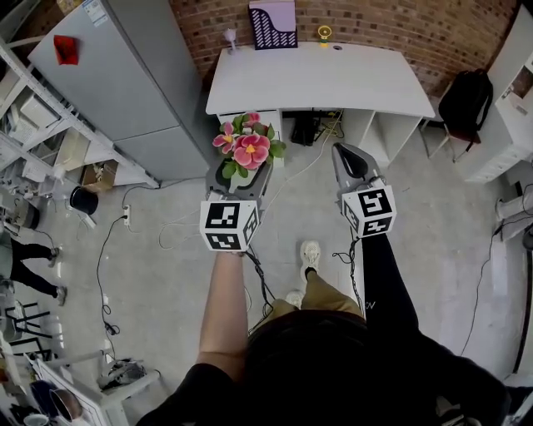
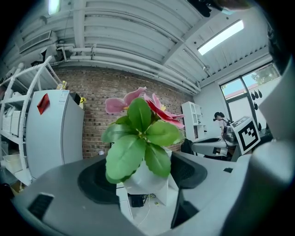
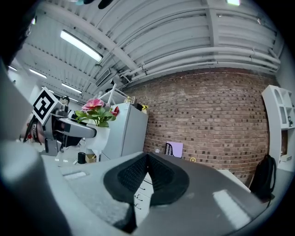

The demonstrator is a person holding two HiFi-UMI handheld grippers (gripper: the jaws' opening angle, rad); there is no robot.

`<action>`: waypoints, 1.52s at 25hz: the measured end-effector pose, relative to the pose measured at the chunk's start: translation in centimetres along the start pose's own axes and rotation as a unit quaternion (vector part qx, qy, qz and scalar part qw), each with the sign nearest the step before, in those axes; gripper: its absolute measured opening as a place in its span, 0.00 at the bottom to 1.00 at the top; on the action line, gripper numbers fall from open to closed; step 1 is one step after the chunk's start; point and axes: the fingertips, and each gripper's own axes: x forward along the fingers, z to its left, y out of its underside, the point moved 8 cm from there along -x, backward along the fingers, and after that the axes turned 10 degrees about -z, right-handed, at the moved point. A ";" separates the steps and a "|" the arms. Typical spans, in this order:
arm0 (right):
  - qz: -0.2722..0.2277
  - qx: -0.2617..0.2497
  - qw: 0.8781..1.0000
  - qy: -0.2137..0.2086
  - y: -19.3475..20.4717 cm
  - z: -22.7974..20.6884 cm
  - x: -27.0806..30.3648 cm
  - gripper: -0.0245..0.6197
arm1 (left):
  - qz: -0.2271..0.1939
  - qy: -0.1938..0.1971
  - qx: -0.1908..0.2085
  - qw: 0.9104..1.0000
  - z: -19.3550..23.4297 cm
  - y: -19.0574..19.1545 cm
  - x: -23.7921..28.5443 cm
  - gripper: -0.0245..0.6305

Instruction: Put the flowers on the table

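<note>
Partway through: flowers [image 1: 248, 146] lifted and in hand, not yet set down. Held over the floor [image 1: 166, 241] in the left gripper [image 1: 239, 176], jaws spread wide and clenched on the white pot [image 2: 146, 177]. Pot upright, blooms and leaves standing above the pads. Seemingly pressed from both sides, though partly masked by a leaf at the left pad.

Right gripper [image 1: 353, 163] at 3 o'clock of the left one, level, jaws closed pad against pad, nothing between them.

White desk [image 1: 316, 79] at 12 o'clock from the flowers, set against the brick wall [image 1: 375, 21], well apart from the pot. Purple file holder [image 1: 272, 25] at its far edge. Small yellow thing [image 1: 324, 33] near that, at 3 o'clock. Free top along the near edge.

Left to do, as a judgement:
- Close the gap to the desk.
- Bring the pot over a free stretch of the top.
- Lower it to a flat seat.
- Release the jaws and back off without tipping it.
</note>
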 end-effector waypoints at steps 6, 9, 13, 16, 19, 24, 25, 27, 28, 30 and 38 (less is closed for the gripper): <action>-0.005 0.005 1.000 -0.008 0.9 -3.8 5.3 0.04 | -0.004 0.011 0.003 1.000 1.5 0.0 5.9 0.55; -0.005 0.005 1.000 -0.014 1.8 -6.4 8.4 0.04 | -0.005 0.009 -0.007 1.000 2.5 0.3 9.8 0.55; -0.006 0.004 1.000 -0.022 2.9 -10.2 12.4 0.04 | -0.007 0.003 -0.019 1.000 3.8 0.9 14.8 0.55; -0.009 0.006 1.000 -0.029 3.6 -12.6 15.1 0.04 | -0.006 -0.006 -0.018 1.000 4.6 1.2 18.0 0.55; -0.015 0.016 0.999 -0.039 4.3 -14.3 17.8 0.04 | -0.006 -0.014 -0.014 1.000 5.3 1.4 20.7 0.55; -0.026 0.029 0.998 -0.058 4.9 -16.3 21.5 0.04 | -0.003 -0.030 -0.011 0.999 6.5 1.7 23.8 0.55; -0.028 0.031 0.997 -0.060 4.9 -16.6 22.1 0.04 | -0.003 -0.033 -0.011 0.999 6.7 1.7 24.3 0.55; -0.029 0.033 0.997 -0.064 5.1 -17.0 23.0 0.04 | -0.003 -0.037 -0.010 0.999 7.3 1.8 25.1 0.55; -0.029 0.033 0.997 -0.067 5.3 -17.1 23.4 0.04 | -0.002 -0.038 -0.009 0.999 7.6 1.9 25.4 0.55; -0.026 0.032 0.996 -0.073 5.8 -17.2 24.0 0.04 | -0.001 -0.041 -0.007 0.999 8.1 2.2 26.0 0.55; -0.025 0.029 0.996 -0.085 6.9 -18.1 28.4 0.04 | -0.008 -0.056 -0.005 0.998 11.0 2.9 29.6 0.55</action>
